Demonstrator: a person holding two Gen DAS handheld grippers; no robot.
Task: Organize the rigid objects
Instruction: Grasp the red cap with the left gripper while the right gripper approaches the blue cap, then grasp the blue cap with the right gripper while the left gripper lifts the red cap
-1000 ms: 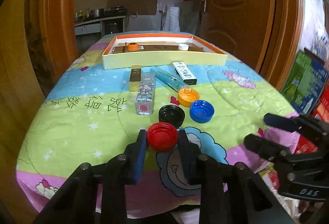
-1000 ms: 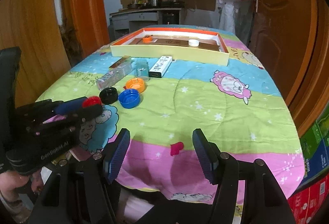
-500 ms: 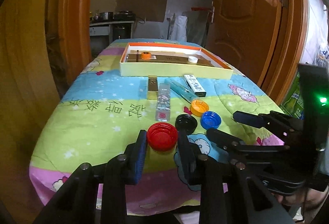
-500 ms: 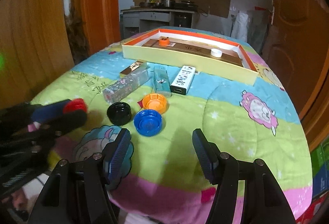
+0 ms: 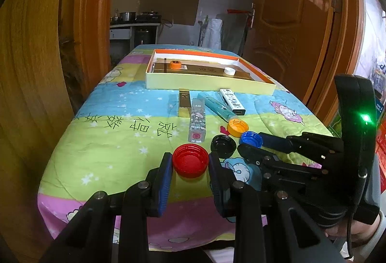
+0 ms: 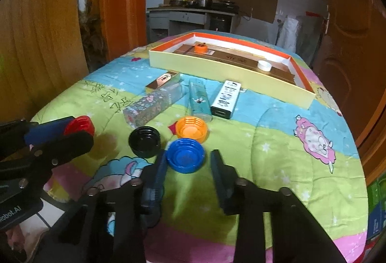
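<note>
The left gripper [image 5: 190,163] clamps a red cap [image 5: 190,161], ribbed and open side up, near the front edge of the bright quilted table cover [image 5: 101,149]. Right of it sit a black cap [image 6: 144,141], an orange cap [image 6: 191,129] and a blue cap [image 6: 185,154], the blue one between the right gripper's [image 6: 188,167] closing jaws, whose pads do not yet press on it. That makes four loose caps. Behind them lie four slim boxes side by side. Beyond, the shallow tray [image 5: 207,84] holds two more caps, orange and white.
</note>
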